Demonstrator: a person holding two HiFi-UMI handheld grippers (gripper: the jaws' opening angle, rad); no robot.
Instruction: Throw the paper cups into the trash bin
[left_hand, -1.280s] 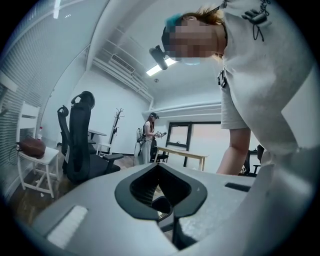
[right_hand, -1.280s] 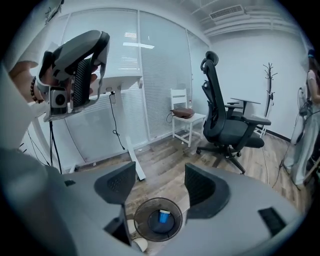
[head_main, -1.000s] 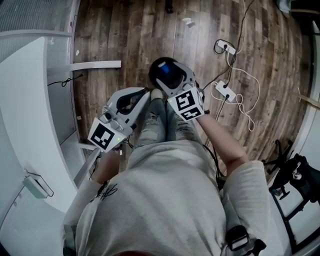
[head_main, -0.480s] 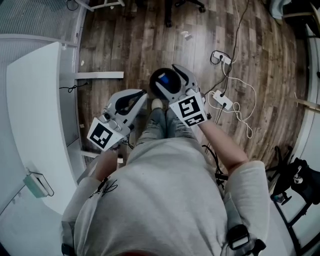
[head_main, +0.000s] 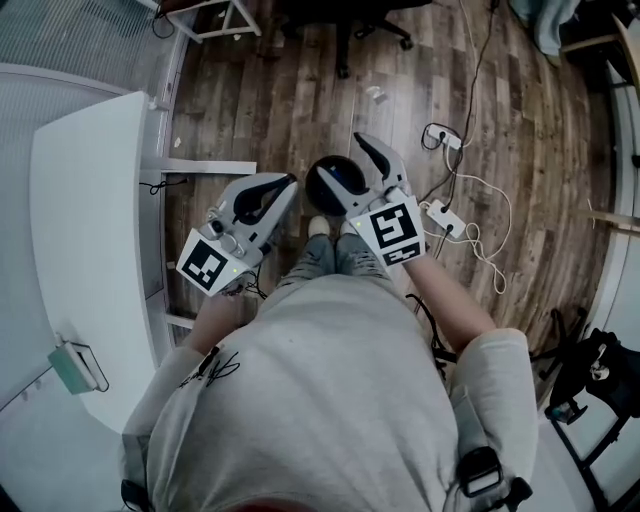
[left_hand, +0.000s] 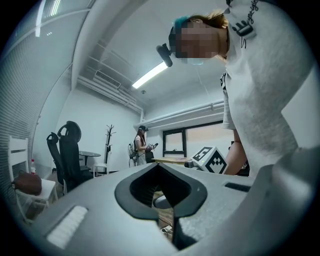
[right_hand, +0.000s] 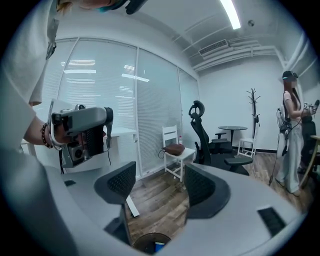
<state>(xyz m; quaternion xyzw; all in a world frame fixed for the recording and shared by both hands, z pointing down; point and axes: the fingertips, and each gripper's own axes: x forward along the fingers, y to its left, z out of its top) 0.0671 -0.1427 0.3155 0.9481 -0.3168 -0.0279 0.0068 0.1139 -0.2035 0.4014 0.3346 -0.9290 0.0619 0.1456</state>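
A white desk (head_main: 90, 250) is seen at the far left, beside a wooden floor (head_main: 270, 90). The left gripper (left_hand: 159, 167) is held out before the waist on a bent forearm and is pointed forward and a little to the right. Its fingers are pressed together at the tips, and nothing is pinched. Just right of it, the bin (head_main: 335, 182) is stood on the floor by the person's feet. A blue item (right_hand: 158, 245) is seen inside, though it cannot be told whether this is a cup. The right gripper (right_hand: 160, 174) is held above the bin's right edge, pointed forward, its fingers spread with nothing between them. Cables (head_main: 480, 215) are strewn on the floor further right.
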